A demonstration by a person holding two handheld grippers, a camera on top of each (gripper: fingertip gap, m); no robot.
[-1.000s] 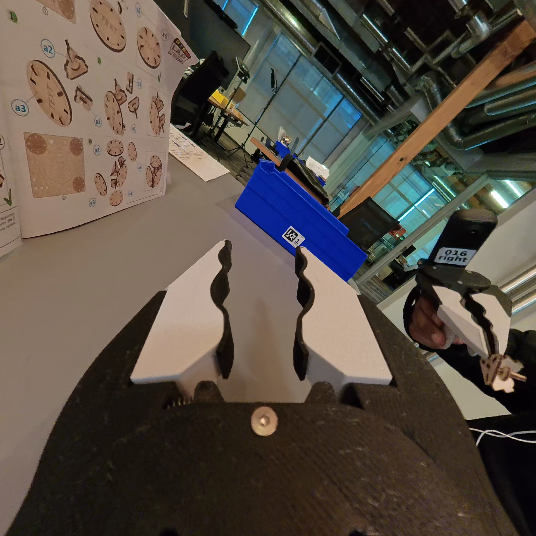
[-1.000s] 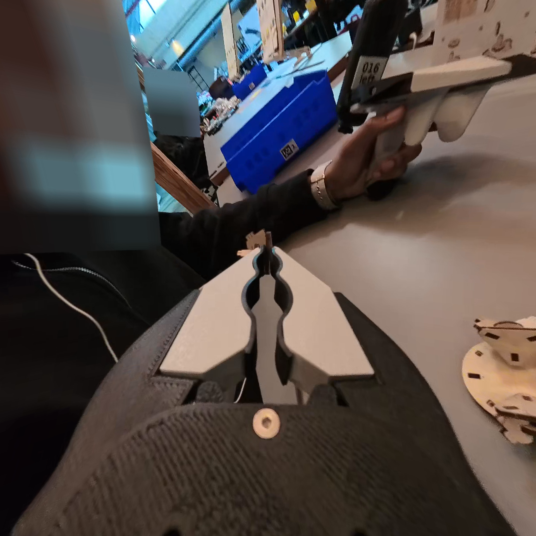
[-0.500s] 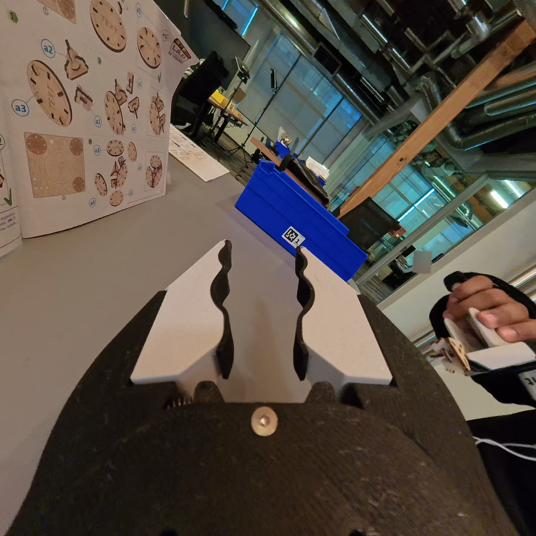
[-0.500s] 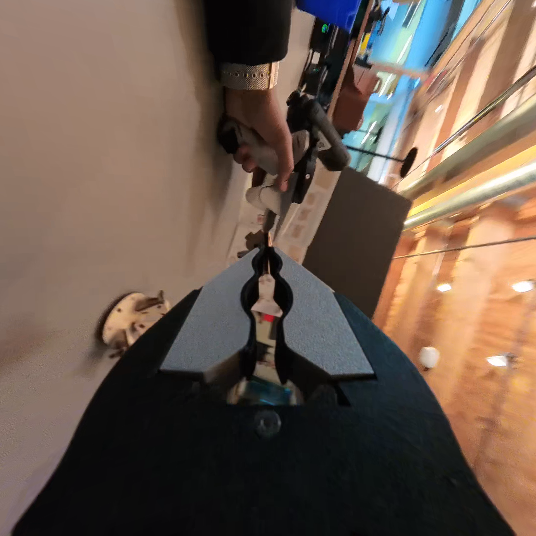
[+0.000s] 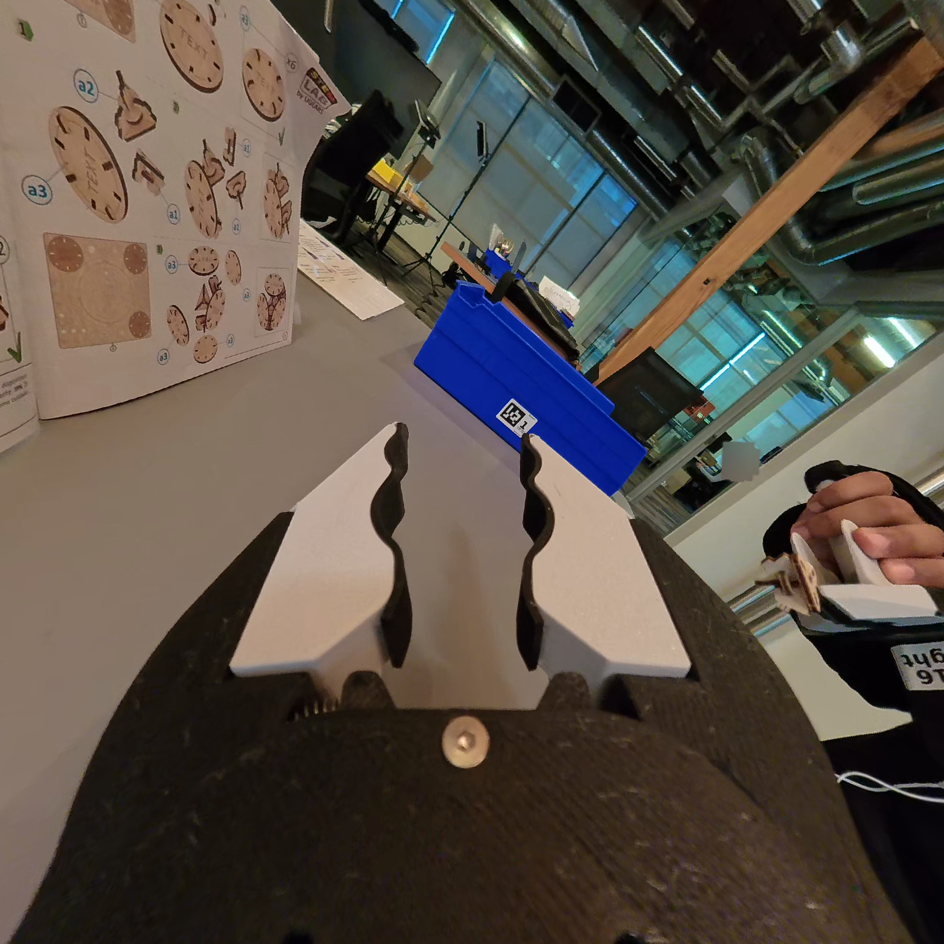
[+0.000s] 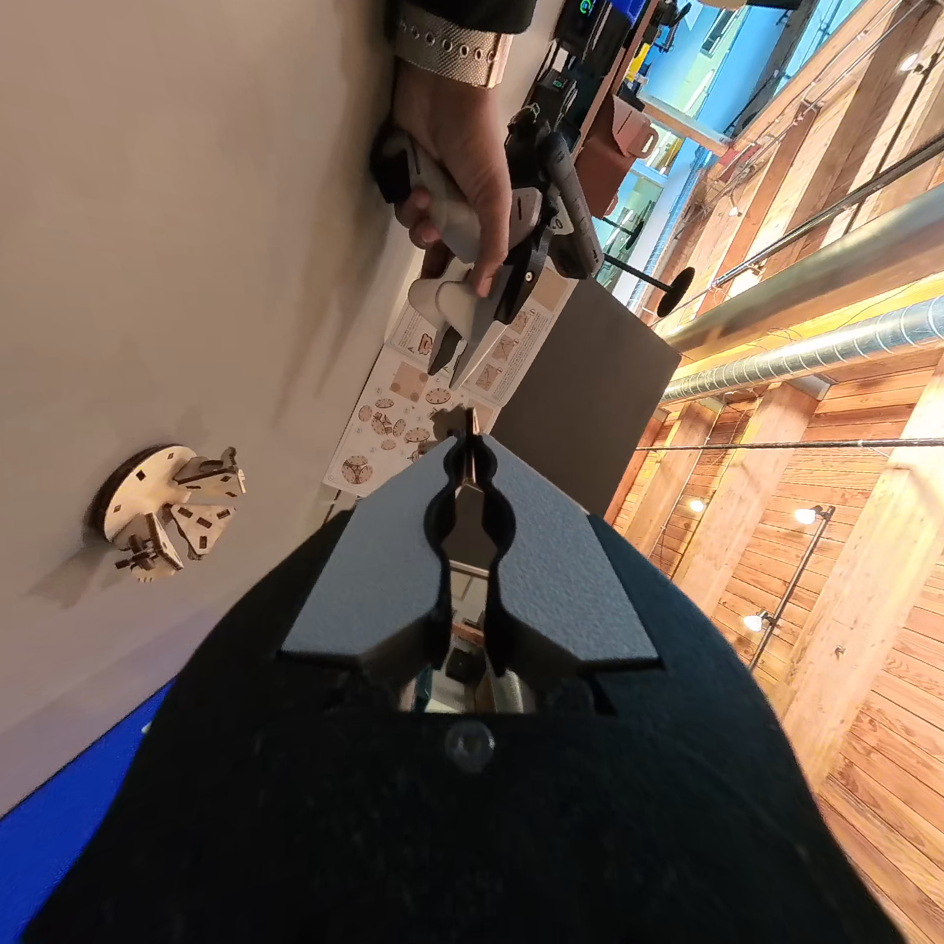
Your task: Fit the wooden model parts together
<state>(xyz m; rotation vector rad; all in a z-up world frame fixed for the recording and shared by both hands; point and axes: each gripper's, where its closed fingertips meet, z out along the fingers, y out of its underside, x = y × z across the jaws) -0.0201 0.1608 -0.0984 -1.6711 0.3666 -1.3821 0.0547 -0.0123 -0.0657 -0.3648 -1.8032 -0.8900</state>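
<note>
jaws of the left gripper (image 5: pixel 462 434) stay apart over bare grey tabletop (image 5: pixel 153 485), while the right gripper (image 6: pixel 467 444), now rolled sideways, keeps its jaws clamped on a small plywood piece (image 6: pixel 467 424) above the wooden disc assembly (image 6: pixel 163 511).

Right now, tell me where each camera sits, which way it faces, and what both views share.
Left wrist view: sits on the left tongs, jaws open and empty, low over the grey table, facing the blue bin and instruction sheet; the right hand shows.
Right wrist view: sits on the right tongs, rolled sideways, shut on a wooden piece; the left hand shows.
Shared: table, instruction sheet, wooden piece, each other's tongs.
</note>
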